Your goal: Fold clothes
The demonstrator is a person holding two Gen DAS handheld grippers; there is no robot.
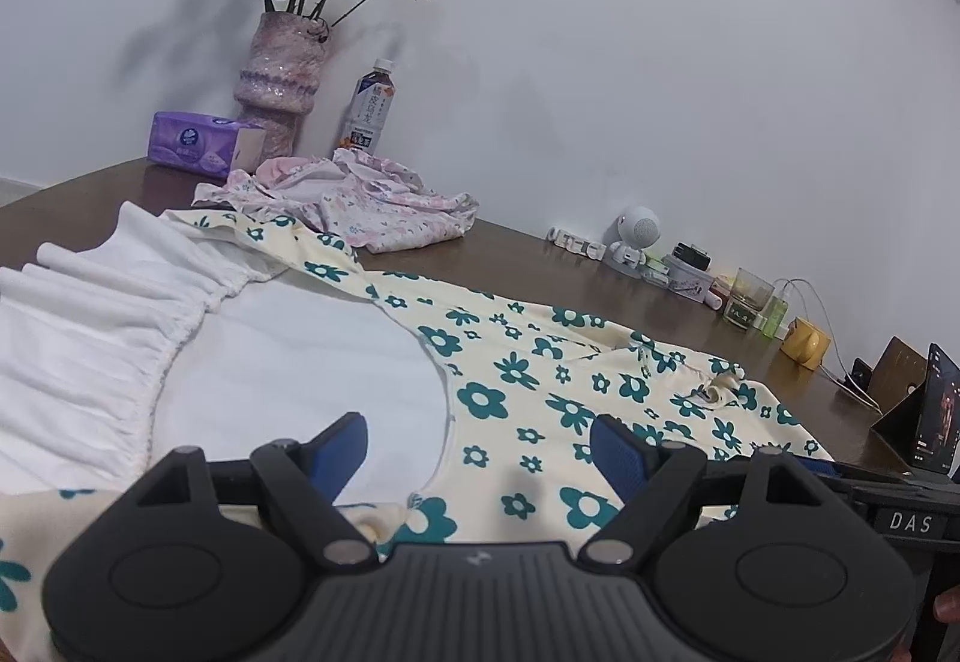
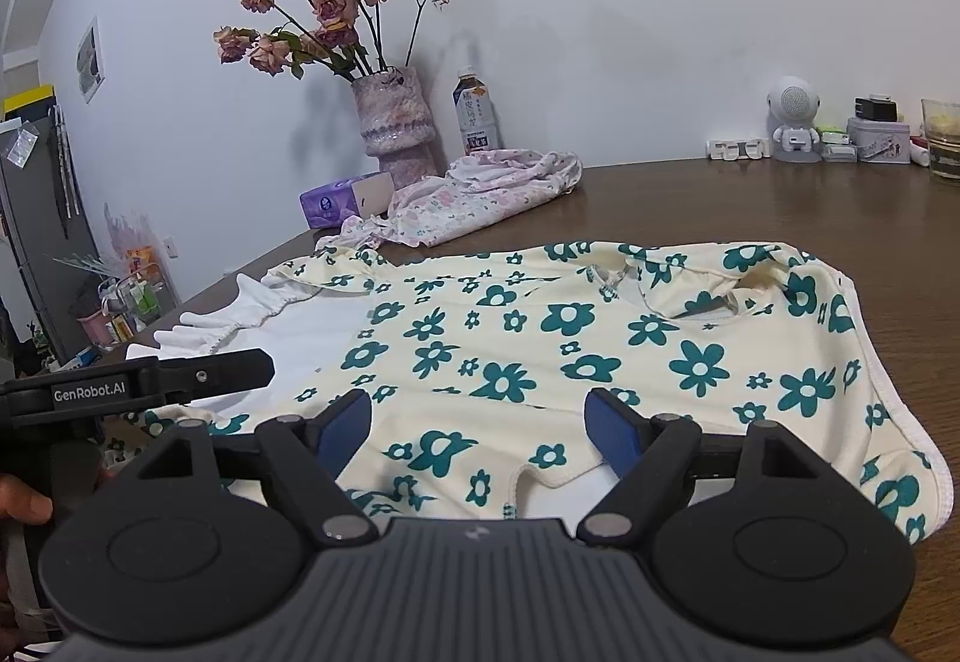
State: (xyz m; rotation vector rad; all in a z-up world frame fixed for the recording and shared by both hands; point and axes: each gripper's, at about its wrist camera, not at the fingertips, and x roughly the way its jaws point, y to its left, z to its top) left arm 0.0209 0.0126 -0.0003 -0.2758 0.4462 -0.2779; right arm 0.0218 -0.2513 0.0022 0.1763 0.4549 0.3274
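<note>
Vase (image 2: pixel 396 125) of roses — bottle (image 2: pixel 475 110), tissues (image 2: pixel 336 203)

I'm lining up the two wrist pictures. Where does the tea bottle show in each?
Left wrist: tea bottle upper left of centre, right of the vase.
Right wrist: tea bottle upper centre, again right of the vase.
Shared landmark: the vase.

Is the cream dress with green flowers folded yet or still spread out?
Spread out: the cream green-flowered dress lies flat across the brown wooden table, neckline and white ruffled part all showing, no fold made.
</note>
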